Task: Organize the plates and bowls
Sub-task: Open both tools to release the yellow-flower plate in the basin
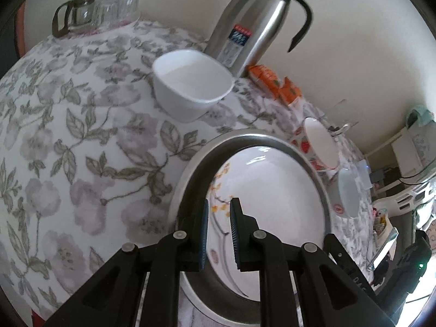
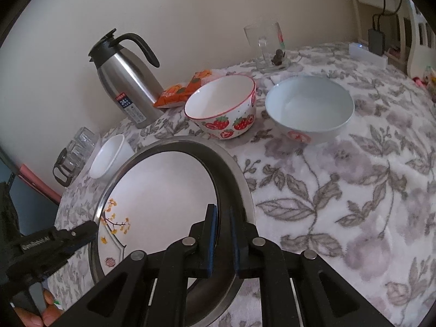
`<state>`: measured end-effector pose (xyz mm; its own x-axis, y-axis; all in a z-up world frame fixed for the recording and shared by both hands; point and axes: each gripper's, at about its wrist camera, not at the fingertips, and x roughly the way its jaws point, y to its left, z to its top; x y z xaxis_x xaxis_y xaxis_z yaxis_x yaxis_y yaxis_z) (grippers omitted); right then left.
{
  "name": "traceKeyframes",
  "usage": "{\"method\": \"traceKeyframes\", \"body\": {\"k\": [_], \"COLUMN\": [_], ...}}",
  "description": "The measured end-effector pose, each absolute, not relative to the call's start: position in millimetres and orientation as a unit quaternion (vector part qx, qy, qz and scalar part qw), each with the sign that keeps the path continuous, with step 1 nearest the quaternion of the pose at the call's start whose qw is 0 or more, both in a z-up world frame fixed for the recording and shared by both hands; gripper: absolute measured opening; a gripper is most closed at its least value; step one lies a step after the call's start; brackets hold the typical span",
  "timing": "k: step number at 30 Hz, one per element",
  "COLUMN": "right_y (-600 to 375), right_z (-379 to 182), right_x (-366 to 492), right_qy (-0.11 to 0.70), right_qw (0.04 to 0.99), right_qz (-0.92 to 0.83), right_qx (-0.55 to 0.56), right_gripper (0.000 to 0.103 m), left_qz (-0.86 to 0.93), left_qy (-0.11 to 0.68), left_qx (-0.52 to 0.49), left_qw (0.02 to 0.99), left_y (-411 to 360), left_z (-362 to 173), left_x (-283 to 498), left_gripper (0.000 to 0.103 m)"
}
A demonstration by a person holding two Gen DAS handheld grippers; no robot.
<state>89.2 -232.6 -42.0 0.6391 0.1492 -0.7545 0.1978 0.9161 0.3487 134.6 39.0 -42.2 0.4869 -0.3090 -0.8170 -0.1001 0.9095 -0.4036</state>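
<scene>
A steel plate (image 1: 245, 134) (image 2: 190, 140) carries a white plate (image 1: 272, 190) (image 2: 163, 185) painted with yellow flowers. My left gripper (image 1: 220, 201) is shut on the steel plate's near rim, one pad outside the wall and one over the white plate. From the right wrist view the left gripper (image 2: 92, 227) meets the rim at the plate's left side. On the opposite side my right gripper (image 2: 222, 209) is shut on the dark wall of the rim. A white square bowl (image 1: 190, 87) (image 2: 109, 158), a strawberry bowl (image 2: 223, 103) (image 1: 318, 144) and a pale blue bowl (image 2: 308, 103) (image 1: 346, 193) stand beyond.
The floral tablecloth (image 2: 340, 190) covers the table. A steel thermos jug (image 2: 125, 81) (image 1: 250, 27), orange packets (image 2: 179, 92) and a glass tumbler (image 2: 263, 46) stand along the wall. Glassware (image 1: 79, 16) sits at the far corner. A hand (image 2: 32, 316) shows at the lower left.
</scene>
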Motion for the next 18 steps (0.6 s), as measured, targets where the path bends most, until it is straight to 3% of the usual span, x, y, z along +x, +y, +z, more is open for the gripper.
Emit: {"method": "traceKeyframes", "body": {"k": [3,5,7,11,12,13,14,16,18], "right_y": [-231,-229,-227,-222,-221,-221,-220,-220,-220], "right_z": [-32,-26,-21,-17,-17,-18,-18,-18,-18], "right_x": [87,85,84,81,81,81,81,79,79], "right_qy": [0.414,0.408,0.405,0.407,0.408,0.41,0.412,0.411,0.41], "right_qw": [0.888,0.892,0.896,0.899,0.899,0.899,0.899,0.901,0.902], "right_qz": [-0.005,-0.001,0.0,-0.004,-0.004,-0.004,-0.007,-0.011,-0.011], "right_qx": [0.2,0.192,0.184,0.161,0.156,0.152,0.145,0.139,0.135], "right_gripper": [0.011,0.011,0.011,0.011,0.011,0.019,0.035,0.053,0.053], "left_qz": [-0.069,-0.066,-0.058,-0.027,-0.017,-0.01,-0.001,0.009,0.017], "left_qy": [0.491,0.489,0.49,0.504,0.507,0.509,0.509,0.511,0.516], "left_qx": [-0.192,-0.183,-0.173,-0.156,-0.153,-0.149,-0.143,-0.137,-0.133], "left_qw": [0.847,0.851,0.852,0.849,0.848,0.848,0.849,0.849,0.846], "left_y": [35,33,32,34,35,37,38,39,41], "left_z": [-31,-26,-25,-29,-30,-30,-31,-32,-35], "left_x": [130,128,125,124,124,123,123,123,123], "left_gripper": [0.016,0.022,0.035,0.044,0.05,0.056,0.058,0.061,0.065]}}
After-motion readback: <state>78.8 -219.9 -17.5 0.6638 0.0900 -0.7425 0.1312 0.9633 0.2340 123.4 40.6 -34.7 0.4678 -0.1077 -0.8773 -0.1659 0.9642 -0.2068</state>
